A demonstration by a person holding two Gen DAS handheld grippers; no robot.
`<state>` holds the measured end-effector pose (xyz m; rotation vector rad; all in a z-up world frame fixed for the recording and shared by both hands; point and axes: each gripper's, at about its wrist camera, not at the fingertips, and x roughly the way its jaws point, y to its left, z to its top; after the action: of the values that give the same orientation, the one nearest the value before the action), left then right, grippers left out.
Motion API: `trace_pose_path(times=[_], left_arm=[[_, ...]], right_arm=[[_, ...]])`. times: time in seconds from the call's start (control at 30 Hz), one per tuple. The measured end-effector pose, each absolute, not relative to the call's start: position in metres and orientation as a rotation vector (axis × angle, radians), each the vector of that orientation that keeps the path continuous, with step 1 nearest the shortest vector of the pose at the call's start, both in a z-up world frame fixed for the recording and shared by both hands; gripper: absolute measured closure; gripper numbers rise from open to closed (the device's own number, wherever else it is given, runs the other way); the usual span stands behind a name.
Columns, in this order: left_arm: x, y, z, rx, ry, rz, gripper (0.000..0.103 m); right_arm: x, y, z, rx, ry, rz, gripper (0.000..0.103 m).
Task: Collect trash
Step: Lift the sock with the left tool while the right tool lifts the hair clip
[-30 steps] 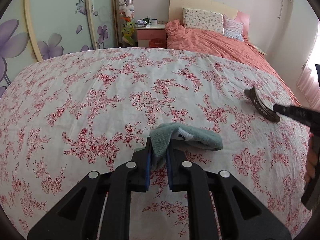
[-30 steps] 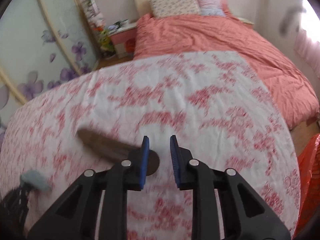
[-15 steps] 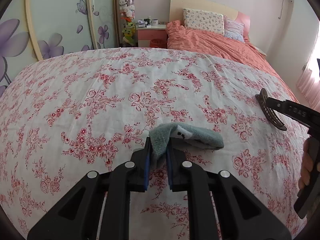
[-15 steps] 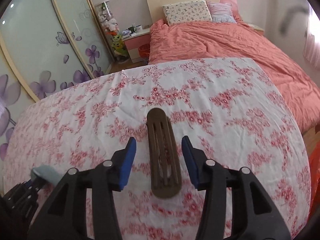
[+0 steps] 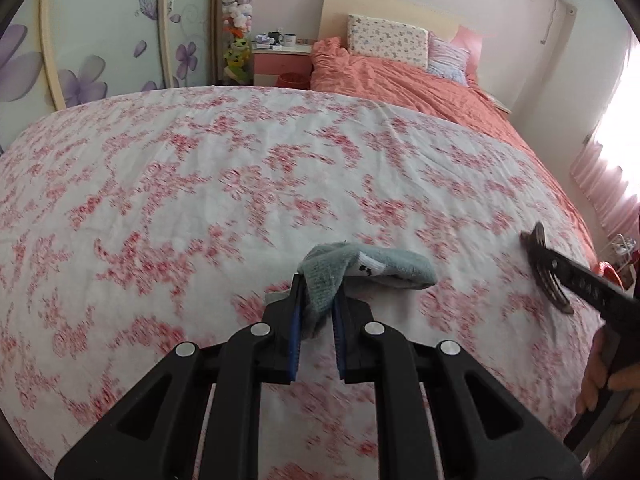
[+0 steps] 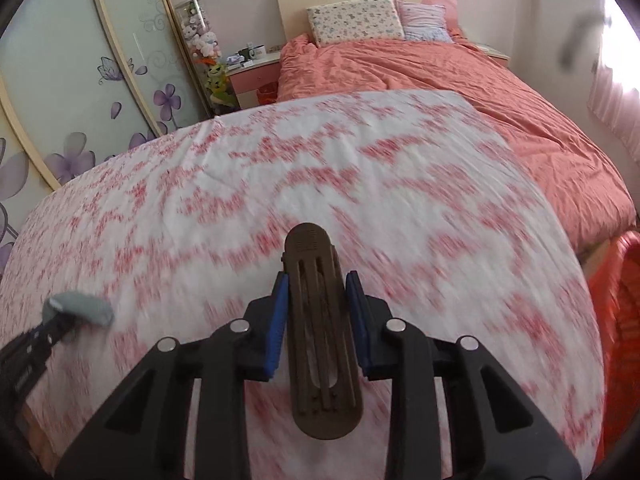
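Observation:
My left gripper (image 5: 316, 312) is shut on a grey-green sock (image 5: 360, 270), holding its cuff just above the floral sheet (image 5: 200, 184). The sock also shows at the left of the right wrist view (image 6: 80, 308). My right gripper (image 6: 318, 312) is shut on a brown slotted shoe insole (image 6: 320, 332), its blue pads (image 6: 277, 320) pressing both long edges. The insole also shows at the right edge of the left wrist view (image 5: 544, 268), lifted off the sheet.
A salmon duvet (image 6: 460, 92) and pillows (image 6: 356, 20) cover the far half of the bed. A pink nightstand (image 5: 282, 60) and a tube of plush toys (image 5: 236, 40) stand by the wardrobe doors. An orange-red bag (image 6: 620, 320) sits off the bed's right side.
My right gripper has closed from open around the insole to shut on it. Both grippers have risen slightly; the views are motion-blurred. My left gripper keeps hold of the sock.

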<state>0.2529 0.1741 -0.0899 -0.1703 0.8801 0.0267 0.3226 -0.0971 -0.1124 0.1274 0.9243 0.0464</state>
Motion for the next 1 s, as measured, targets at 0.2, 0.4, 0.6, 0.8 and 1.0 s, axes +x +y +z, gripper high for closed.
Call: trace_pose_path(times=[0.2, 0.4, 0.6, 0.8, 1.0], left_arm=[[0.233, 0.145, -0.090, -0.170, 0.897, -0.042, 0.083], [0.224, 0.133, -0.086, -0.136, 0.880, -0.044, 0.045], [0.234, 0.124, -0.088, -0.080, 0.879, -0.015, 0.033], [0.251, 0.116, -0.096, -0.018, 0.893, -0.004, 0.033], [0.262, 0.116, -0.098, -0.058, 0.907, -0.011, 0.056]], right_arm=[[0.269, -0.119, -0.114, 0.123, 0.911, 0.003, 0.073], [0.262, -0.118, -0.117, 0.114, 0.904, 0.005, 0.069], [0.262, -0.119, -0.117, 0.119, 0.906, 0.011, 0.067], [0.262, -0.119, -0.117, 0.121, 0.907, 0.014, 0.066], [0.262, -0.118, -0.117, 0.115, 0.908, 0.017, 0.064]])
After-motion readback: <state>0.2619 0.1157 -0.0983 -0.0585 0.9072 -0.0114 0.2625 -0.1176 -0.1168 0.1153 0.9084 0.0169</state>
